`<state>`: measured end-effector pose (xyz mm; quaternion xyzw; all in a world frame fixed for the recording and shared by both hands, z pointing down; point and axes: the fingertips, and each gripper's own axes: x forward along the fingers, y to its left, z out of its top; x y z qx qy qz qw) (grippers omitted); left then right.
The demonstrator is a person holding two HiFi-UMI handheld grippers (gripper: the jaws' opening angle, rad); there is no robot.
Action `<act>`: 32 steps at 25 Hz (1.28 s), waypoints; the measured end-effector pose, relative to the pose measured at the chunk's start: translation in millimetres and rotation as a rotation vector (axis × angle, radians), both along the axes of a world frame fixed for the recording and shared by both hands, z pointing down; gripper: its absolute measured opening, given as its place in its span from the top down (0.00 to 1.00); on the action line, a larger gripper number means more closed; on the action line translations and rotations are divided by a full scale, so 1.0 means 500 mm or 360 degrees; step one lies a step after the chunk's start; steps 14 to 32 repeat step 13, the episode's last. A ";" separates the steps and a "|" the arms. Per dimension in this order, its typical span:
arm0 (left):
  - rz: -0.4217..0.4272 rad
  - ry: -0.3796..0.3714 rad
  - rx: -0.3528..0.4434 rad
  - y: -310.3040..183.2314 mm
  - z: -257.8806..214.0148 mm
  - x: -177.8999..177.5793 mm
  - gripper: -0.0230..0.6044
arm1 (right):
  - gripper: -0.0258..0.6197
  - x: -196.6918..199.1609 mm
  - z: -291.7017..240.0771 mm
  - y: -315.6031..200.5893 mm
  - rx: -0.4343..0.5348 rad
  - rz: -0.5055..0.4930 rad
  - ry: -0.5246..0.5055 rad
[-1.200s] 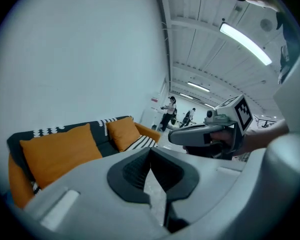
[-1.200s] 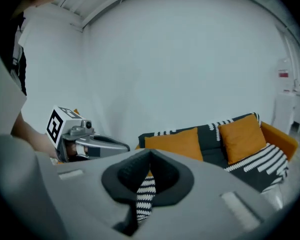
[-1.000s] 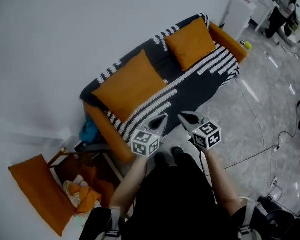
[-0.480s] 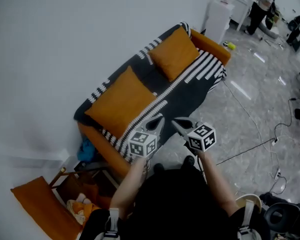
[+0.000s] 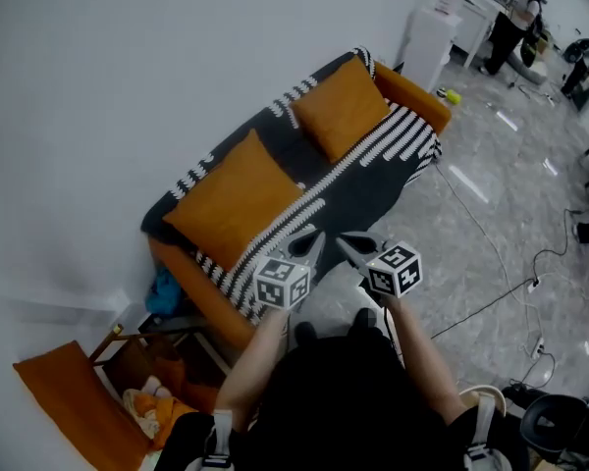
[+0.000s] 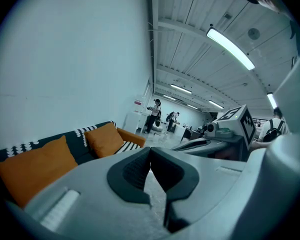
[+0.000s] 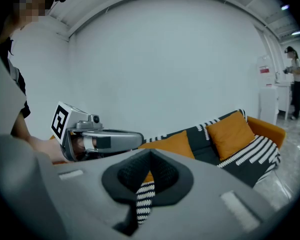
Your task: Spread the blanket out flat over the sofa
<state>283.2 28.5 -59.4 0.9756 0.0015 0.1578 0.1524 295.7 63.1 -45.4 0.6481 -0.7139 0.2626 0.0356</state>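
A dark blanket (image 5: 365, 192) with white stripes lies spread over the orange sofa (image 5: 418, 92), covering the back and seat and hanging over the front. Two orange cushions (image 5: 238, 196) (image 5: 342, 106) rest on top of it. My left gripper (image 5: 314, 236) and right gripper (image 5: 345, 242) hover side by side in front of the sofa's front edge, apart from the blanket. Both are shut with nothing between the jaws. In the left gripper view the jaws (image 6: 150, 152) meet, and the right gripper view shows its jaws (image 7: 150, 154) closed too, with the striped blanket (image 7: 260, 154) beyond.
A wooden side stand (image 5: 142, 337) with cloths sits at the sofa's left end, beside a blue cloth (image 5: 164, 288) and an orange cushion (image 5: 64, 400) on the floor. Cables (image 5: 491, 302) run across the grey floor. A white cabinet (image 5: 435, 37) and people (image 5: 517, 13) stand far right.
The head view has shifted, so the sofa sits a little further left in the frame. Both grippers keep the same shut pose in front of me.
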 end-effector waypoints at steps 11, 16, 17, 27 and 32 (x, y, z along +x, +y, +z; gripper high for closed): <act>-0.0025 0.0013 0.0030 -0.014 -0.017 -0.008 0.95 | 0.96 0.003 -0.017 -0.010 0.0015 -0.0013 0.0056; -0.0021 0.0019 0.0035 -0.013 -0.021 -0.003 0.95 | 0.96 0.010 -0.022 -0.009 0.0016 -0.0008 0.0071; -0.0021 0.0019 0.0035 -0.013 -0.021 -0.003 0.95 | 0.96 0.010 -0.022 -0.009 0.0016 -0.0008 0.0071; -0.0021 0.0019 0.0035 -0.013 -0.021 -0.003 0.95 | 0.96 0.010 -0.022 -0.009 0.0016 -0.0008 0.0071; -0.0021 0.0019 0.0035 -0.013 -0.021 -0.003 0.95 | 0.96 0.010 -0.022 -0.009 0.0016 -0.0008 0.0071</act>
